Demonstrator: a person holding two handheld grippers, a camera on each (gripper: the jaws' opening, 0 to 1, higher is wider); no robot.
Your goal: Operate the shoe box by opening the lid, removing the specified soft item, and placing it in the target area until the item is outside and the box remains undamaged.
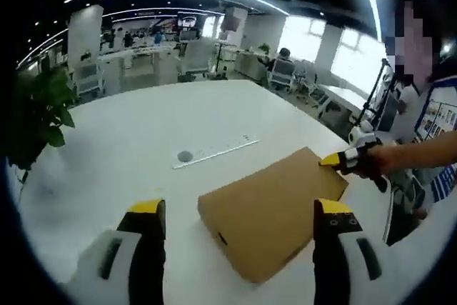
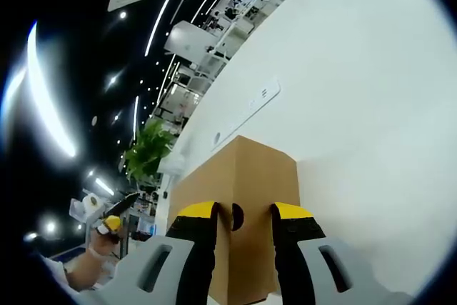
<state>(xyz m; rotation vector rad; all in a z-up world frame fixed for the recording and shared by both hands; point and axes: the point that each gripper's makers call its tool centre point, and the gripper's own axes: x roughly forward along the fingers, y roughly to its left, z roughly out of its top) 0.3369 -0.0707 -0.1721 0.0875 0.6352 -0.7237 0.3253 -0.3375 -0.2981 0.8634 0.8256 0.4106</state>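
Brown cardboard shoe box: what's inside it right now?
Nothing inside can be seen: the brown cardboard shoe box lies closed on the white table, lid down. Its contents are covered.

Plain tan-brown cardboard shoe box (image 1: 271, 208) with dark finger notch (image 2: 236, 216); white table (image 1: 143, 133) with grey round inset (image 1: 185, 156) and silvery strip; left gripper (image 1: 243, 223) and right gripper (image 2: 243, 223) black-fingered, yellow-tipped, on white bodies; green-leaved plant (image 1: 39, 116).

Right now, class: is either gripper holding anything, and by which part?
The right gripper is at the shoe box's end, jaws astride its finger hole; grip unclear. The left gripper holds nothing.
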